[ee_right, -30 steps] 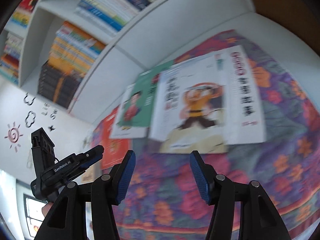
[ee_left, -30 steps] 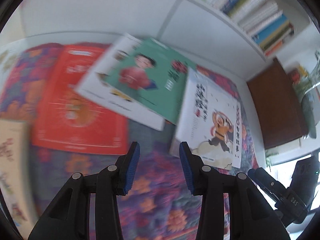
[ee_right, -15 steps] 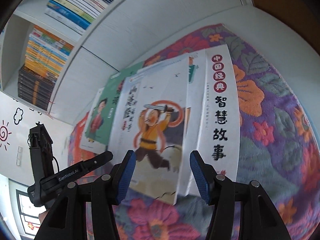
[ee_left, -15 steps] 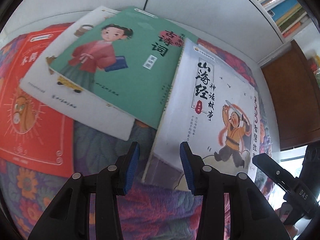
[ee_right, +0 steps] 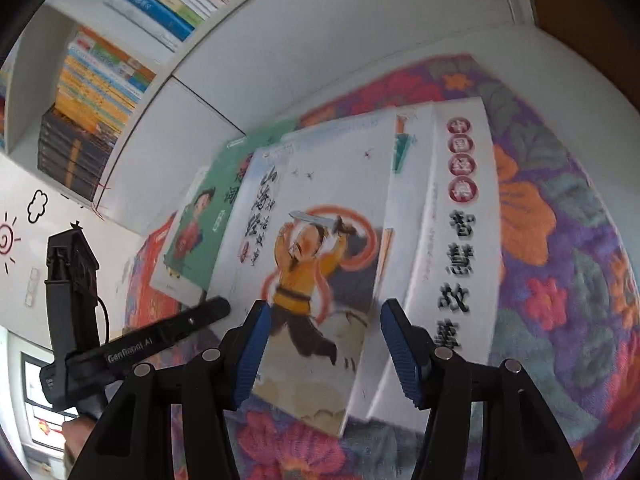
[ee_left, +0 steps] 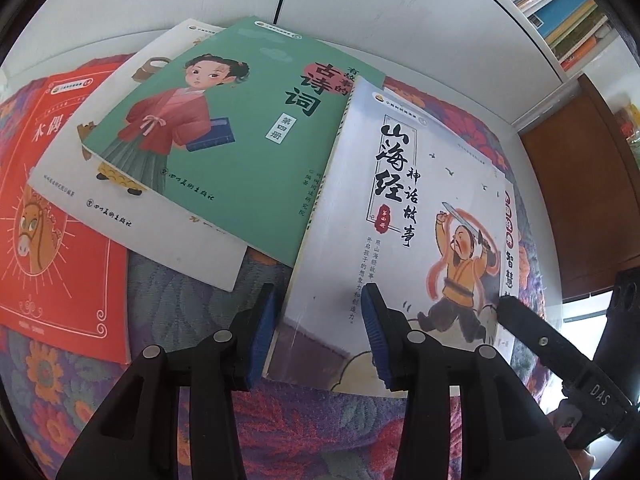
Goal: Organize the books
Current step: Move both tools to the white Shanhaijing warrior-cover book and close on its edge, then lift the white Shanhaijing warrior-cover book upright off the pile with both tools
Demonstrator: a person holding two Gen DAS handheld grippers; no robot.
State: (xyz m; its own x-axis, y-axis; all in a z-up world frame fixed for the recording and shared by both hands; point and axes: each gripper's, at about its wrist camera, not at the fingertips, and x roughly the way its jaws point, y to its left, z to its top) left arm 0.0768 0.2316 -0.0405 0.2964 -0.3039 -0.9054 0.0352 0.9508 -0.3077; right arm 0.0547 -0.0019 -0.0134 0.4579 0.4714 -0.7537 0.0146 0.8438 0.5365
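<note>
Since the books lie fanned and overlapping across the floral cloth (ee_left: 192,304), I bracket the topmost warrior book (ee_left: 400,216) at its near edge: left gripper (ee_left: 318,330) parted, right gripper (ee_right: 324,350) opening, neither gripping.
</note>
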